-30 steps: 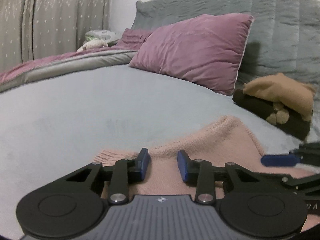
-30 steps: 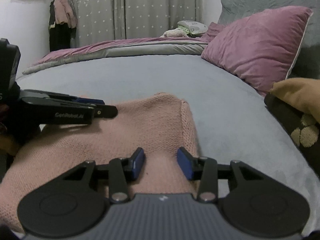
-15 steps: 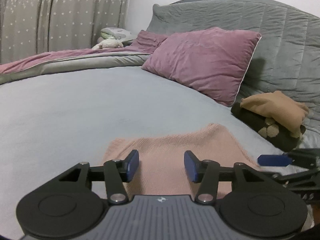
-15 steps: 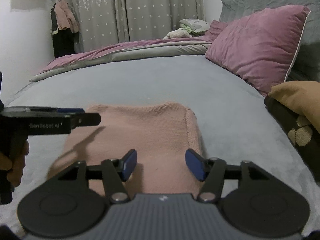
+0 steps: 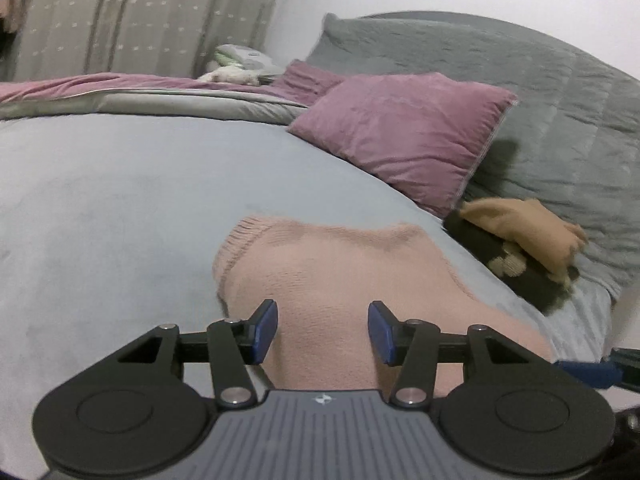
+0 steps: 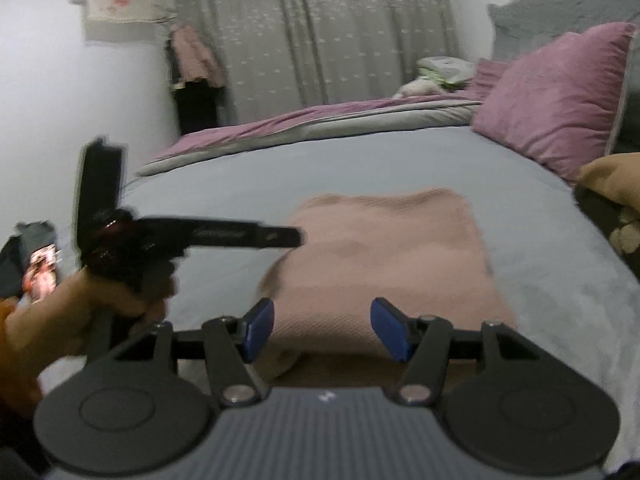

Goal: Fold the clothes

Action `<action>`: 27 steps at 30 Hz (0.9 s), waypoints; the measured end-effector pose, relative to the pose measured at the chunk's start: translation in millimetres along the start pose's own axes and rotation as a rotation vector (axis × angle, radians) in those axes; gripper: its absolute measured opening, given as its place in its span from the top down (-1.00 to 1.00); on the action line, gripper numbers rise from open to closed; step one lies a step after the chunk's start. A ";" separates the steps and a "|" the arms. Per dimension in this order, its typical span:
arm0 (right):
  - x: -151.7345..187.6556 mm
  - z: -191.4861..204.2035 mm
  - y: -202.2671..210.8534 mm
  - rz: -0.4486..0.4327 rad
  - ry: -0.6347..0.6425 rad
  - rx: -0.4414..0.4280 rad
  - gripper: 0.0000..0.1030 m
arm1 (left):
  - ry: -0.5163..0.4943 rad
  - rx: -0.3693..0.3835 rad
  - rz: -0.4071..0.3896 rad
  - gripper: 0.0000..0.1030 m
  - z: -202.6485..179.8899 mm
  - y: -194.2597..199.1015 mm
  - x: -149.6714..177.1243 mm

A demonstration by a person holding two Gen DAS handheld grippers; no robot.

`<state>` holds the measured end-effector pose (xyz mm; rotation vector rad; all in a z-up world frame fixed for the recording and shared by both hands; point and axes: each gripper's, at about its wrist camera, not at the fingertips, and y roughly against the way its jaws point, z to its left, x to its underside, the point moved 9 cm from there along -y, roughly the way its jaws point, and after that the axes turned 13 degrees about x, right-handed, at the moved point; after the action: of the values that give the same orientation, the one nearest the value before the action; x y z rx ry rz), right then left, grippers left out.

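A pink knitted sweater (image 5: 340, 272) lies folded into a rectangle on the grey bed (image 5: 120, 200); the right wrist view shows the same sweater (image 6: 392, 248) from its near end. My left gripper (image 5: 323, 330) hovers above its near part, open, with nothing between the blue pads. My right gripper (image 6: 322, 330) is also open and empty, raised over the sweater's near edge. Seen from the right wrist, the left gripper (image 6: 288, 237) appears side-on at the left, held by a hand (image 6: 80, 312). A blue fingertip of the right gripper (image 5: 588, 372) pokes in at the lower right of the left wrist view.
A purple pillow (image 5: 400, 136) leans on the grey quilted headboard (image 5: 540, 100). A folded stack, tan garment (image 5: 520, 232) on a dark one (image 5: 520, 276), sits right of the sweater. A purple-grey duvet (image 6: 320, 124) lies along the far side. Curtains (image 6: 320, 28) hang behind.
Both grippers have opened wider and pulled back and up from the sweater, which now lies flat and released. The left gripper has swung away to the left in the right wrist view.
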<state>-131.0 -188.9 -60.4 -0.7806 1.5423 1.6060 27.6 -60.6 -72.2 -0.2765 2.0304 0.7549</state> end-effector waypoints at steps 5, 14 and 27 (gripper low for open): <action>23.1 25.6 0.5 0.055 0.046 -0.098 -0.08 | 0.067 0.035 0.012 0.04 4.0 -2.3 5.3; 45.9 59.3 -32.7 0.131 0.123 -0.135 -0.09 | 0.074 0.047 0.042 0.03 4.6 -12.0 8.8; 68.2 109.3 -56.9 0.183 0.332 -0.293 -0.24 | 0.045 0.023 0.089 0.03 8.6 -20.9 18.4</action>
<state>-110.0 -74.0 -139.0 -1.1405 1.6661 1.9417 33.2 -70.0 -99.2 -0.1930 2.1040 0.7857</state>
